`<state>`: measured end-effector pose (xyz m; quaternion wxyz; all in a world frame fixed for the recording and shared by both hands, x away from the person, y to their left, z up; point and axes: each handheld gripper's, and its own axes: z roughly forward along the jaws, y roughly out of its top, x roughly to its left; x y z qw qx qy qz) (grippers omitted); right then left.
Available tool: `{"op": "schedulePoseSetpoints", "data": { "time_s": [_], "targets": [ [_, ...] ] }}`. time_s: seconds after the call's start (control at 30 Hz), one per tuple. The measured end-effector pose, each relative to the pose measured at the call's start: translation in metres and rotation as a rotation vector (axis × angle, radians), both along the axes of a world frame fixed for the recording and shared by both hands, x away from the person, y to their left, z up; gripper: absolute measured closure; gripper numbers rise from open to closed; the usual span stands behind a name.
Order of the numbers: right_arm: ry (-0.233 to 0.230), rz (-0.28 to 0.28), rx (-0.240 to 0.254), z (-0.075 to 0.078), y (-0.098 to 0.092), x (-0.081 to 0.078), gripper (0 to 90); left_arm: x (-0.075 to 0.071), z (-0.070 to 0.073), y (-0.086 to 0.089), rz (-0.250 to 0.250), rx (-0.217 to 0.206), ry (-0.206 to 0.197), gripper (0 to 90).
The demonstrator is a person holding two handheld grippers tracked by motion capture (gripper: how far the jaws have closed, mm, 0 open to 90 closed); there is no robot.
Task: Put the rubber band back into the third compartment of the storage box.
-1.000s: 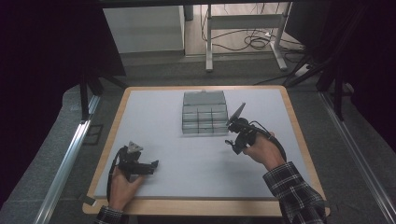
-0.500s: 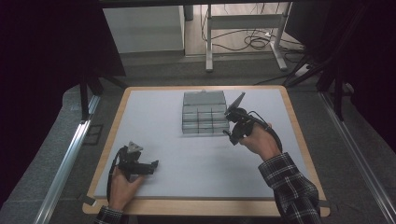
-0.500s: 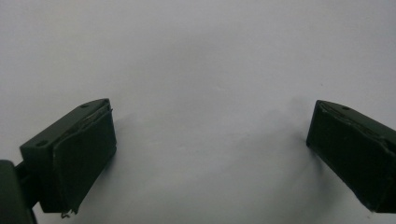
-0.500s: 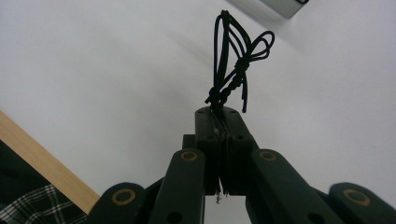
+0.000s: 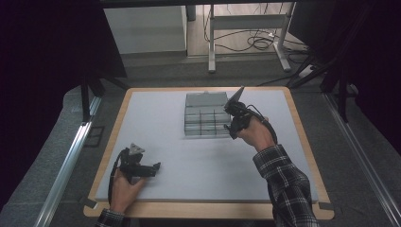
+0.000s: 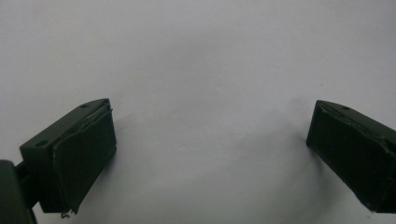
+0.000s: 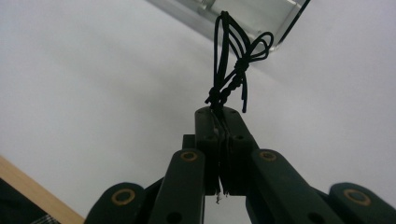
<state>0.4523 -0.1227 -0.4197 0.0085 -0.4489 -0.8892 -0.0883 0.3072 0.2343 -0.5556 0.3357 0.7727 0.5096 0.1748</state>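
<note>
1. The bench (image 5: 156, 113) has a pale grey top and a light wooden edge.
2. The floor (image 5: 52, 142) around it is dark grey, like carpet.
3. On each side of the bench a metal rail (image 5: 64, 165) lies on the floor.
4. Behind the bench stands a white cabinet (image 5: 144, 28).
5. Beside the cabinet stands a white metal frame (image 5: 246, 33) on a wooden floor (image 5: 198, 42), with black cables (image 5: 257, 42) lying under it.
6. Black curtains (image 5: 47, 42) hang at the left and at the right, so the edges of the room are dark.
7. The light falls mostly on the bench top.
</note>
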Motion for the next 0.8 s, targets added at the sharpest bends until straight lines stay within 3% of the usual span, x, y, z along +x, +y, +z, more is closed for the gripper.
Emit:
{"op": "schedulePoseSetpoints", "data": {
  "time_s": [0.8],
  "targets": [
    [-0.015, -0.104, 0.019, -0.007, 0.014, 0.042, 85.8, 0.000, 0.000, 0.000, 0.001, -0.002, 0.000, 1.3]
  ]
}}
